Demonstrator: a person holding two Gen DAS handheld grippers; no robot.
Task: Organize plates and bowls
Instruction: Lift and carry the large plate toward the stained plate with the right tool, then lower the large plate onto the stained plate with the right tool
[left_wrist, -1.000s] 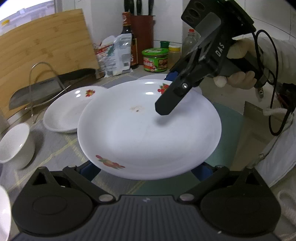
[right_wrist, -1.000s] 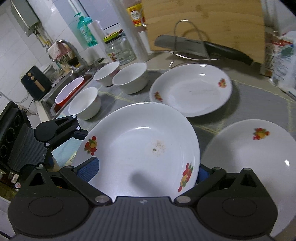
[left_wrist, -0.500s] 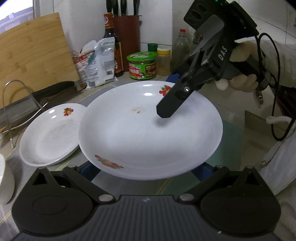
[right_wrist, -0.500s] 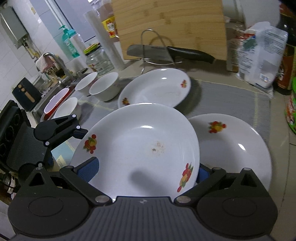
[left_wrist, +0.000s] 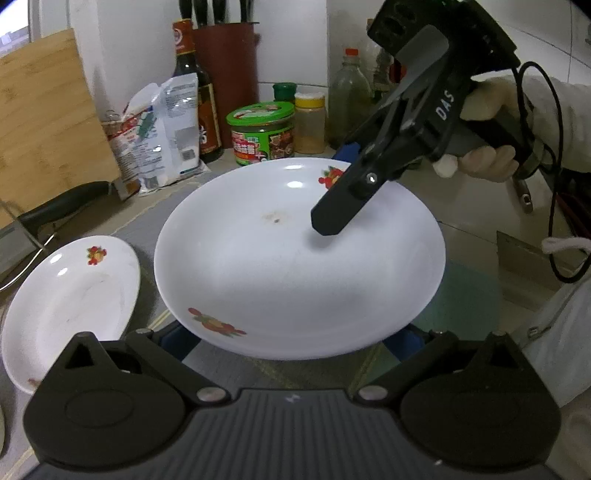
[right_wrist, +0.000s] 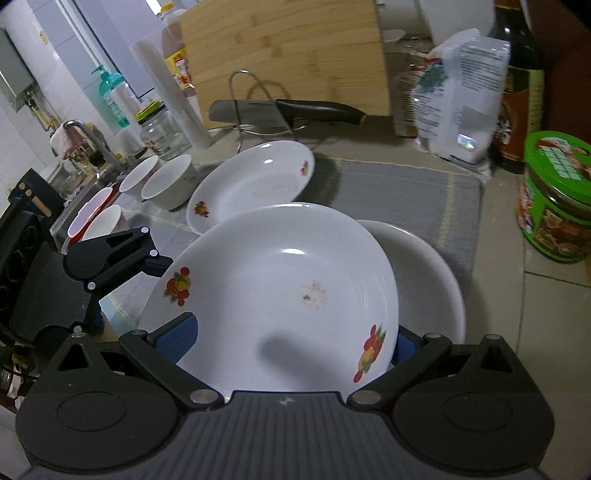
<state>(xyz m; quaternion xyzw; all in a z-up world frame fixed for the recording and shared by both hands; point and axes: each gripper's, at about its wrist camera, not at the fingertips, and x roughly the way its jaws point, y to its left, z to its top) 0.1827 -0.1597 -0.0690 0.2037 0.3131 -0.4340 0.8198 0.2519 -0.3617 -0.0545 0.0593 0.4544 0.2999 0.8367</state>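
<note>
A white plate with fruit prints (left_wrist: 295, 258) is held in the air by both grippers at opposite rims. My left gripper (left_wrist: 288, 332) grips its near edge, blue pads showing under the rim. In the left wrist view my right gripper (left_wrist: 340, 192) reaches in from the upper right, one finger lying over the plate's inside. In the right wrist view the held plate (right_wrist: 273, 295) fills the middle between my right gripper's (right_wrist: 291, 343) fingers, and my left gripper (right_wrist: 155, 262) grips the rim at the left. It hangs partly over a second plate (right_wrist: 424, 280) on the mat.
A third plate (right_wrist: 251, 181) lies further back on the grey mat (right_wrist: 399, 192). Several white bowls (right_wrist: 170, 181) stand toward the sink at the left. A knife on a wire rack (right_wrist: 288, 110), a cutting board (right_wrist: 288, 55), a bag (left_wrist: 159, 129) and a green-lidded jar (left_wrist: 264, 133) line the wall.
Both grippers have carried the plate to the right along the counter. It now overlaps the right-hand plate on the mat; the bowls and back plate have slid left in view.
</note>
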